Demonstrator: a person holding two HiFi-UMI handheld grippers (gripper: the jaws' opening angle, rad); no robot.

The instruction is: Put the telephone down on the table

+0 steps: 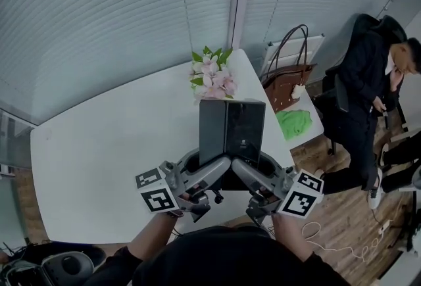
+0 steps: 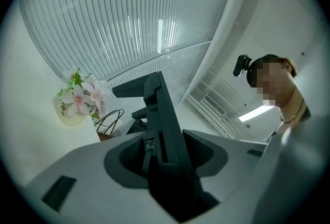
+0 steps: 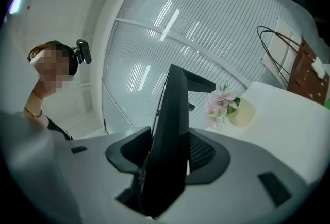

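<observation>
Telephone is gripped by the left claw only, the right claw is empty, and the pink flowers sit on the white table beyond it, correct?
Not quite. The right claw is not empty: the right gripper view shows it shut on the telephone, as the left claw is. The pink flowers do sit on the white table beyond it.

Head view: telephone (image 1: 231,130) bottom edge hidden behind left gripper (image 1: 214,171) and right gripper (image 1: 247,173). Both gripper views show it edge-on only, its face unreadable. Handbag (image 1: 287,81) base hidden behind table (image 1: 99,166). Standing person (image 1: 368,81) cut by right edge. Dark gear (image 1: 59,268) bottom left cropped, unidentifiable.
</observation>
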